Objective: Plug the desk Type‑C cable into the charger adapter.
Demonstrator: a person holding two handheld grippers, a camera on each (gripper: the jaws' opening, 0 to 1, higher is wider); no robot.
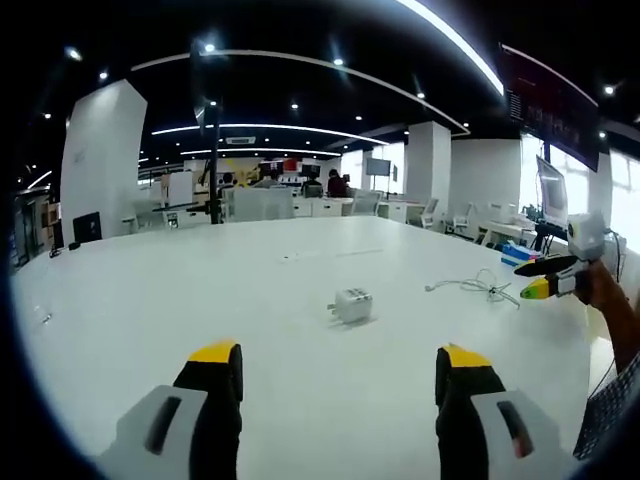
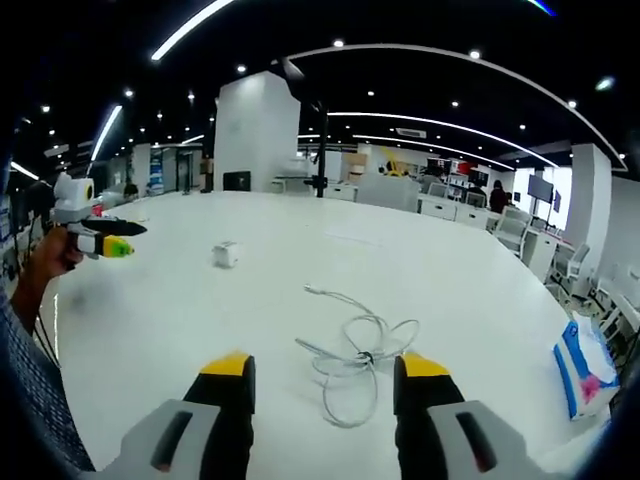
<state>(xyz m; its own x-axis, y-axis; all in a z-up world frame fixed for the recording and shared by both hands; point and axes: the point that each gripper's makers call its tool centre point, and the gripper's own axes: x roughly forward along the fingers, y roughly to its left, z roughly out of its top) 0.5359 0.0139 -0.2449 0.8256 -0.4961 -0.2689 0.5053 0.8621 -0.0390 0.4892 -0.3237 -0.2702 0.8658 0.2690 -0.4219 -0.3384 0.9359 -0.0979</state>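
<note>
Left gripper view: the left gripper [image 1: 340, 375] hovers low over the table [image 1: 150, 300], jaws apart and empty, framing the adapter [image 1: 352, 304] just ahead (likely lined up for a grab). Right gripper view: the right gripper [image 2: 322, 385] also stands apart and empty, with the coiled cable [image 2: 360, 362] lying loose between its tips, its plug end [image 2: 312, 290] farther out, well apart from the adapter [image 2: 226, 254].

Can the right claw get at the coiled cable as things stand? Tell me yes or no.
Probably yes. The right claw is open and points at the white cable, which lies loose on the bare table just beyond its tips, with nothing between them.
</note>
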